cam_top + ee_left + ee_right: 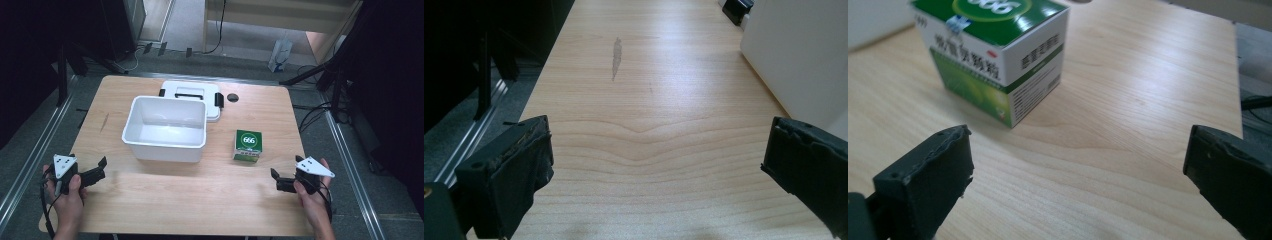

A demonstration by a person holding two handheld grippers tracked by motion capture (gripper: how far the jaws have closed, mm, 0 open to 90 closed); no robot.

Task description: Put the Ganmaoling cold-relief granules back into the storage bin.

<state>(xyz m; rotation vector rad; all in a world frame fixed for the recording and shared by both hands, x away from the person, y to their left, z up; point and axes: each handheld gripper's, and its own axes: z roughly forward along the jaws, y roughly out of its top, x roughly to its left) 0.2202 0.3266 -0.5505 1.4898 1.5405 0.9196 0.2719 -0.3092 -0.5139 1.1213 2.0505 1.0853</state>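
High view: we see both hands at the near edge of the table (165, 200), one gripper each. The left gripper (97, 169) sits near the left corner, jaws apart, holding nothing. The right gripper (278, 180) sits near the right side, jaws also apart and empty. Both point inward toward the middle, well clear of everything, which looks to us like a rest pose chosen so nothing gets bumped.

Left gripper view: jaws wide, bare wood between them, the white wall of the bin (804, 55) off to the right. A grey scuff (616, 57) marks the wood ahead.

Right gripper view: jaws wide again, and the box (998, 55) stands just ahead and left of them. It is green and white, upright on its base and turned corner-on.

Farther out in the high view, the box (248, 146) stands right of centre, near the right gripper and just beside the bin (165, 130). We judge it the likely thing to handle, since it is the only loose item and lies closest to that hand. The bin stands open-topped and empty at centre. Its lid (192, 92) lies flat behind it, touching or nearly so, probably parked there to keep the mouth free. A dark round hole (233, 97) sits right of the lid.
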